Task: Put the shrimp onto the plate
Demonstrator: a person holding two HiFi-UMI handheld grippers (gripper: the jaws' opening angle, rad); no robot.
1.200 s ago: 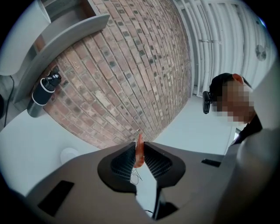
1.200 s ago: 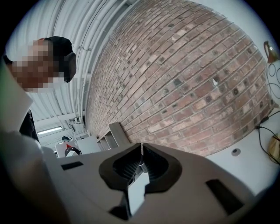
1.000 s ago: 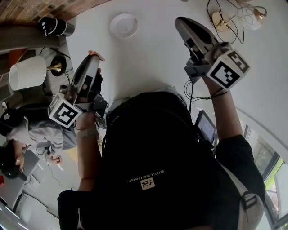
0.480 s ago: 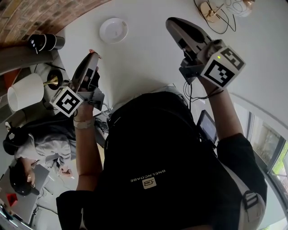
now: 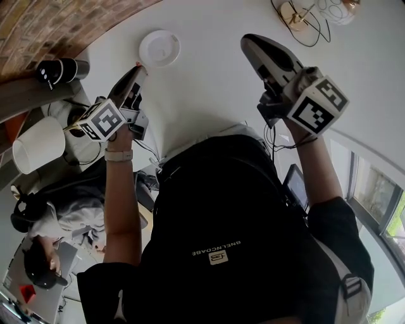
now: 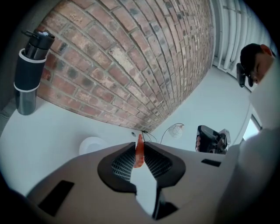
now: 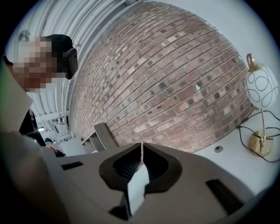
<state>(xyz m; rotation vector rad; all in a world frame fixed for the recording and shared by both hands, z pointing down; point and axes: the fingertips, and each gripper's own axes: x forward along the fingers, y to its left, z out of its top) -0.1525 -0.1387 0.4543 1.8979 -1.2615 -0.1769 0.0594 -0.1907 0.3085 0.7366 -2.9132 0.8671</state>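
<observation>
Left gripper [image 6: 139, 149] clamped — right gripper [image 7: 141, 153] closed.

A white desk [image 5: 209, 82] fills the upper half of the head view. At the upper left of the frame, a dark flask [image 5: 57, 69] stands upright beside a brick wall [image 5: 38, 19]. At the upper right sits a brass-based lamp [image 5: 294, 16] with a white patterned globe. A white lampshade [image 5: 38, 144] shows at the left edge. Lower left, below it, is a seated person in grey [image 5: 63, 215]. A small dark screen [image 5: 295, 185] shows at centre right.
</observation>
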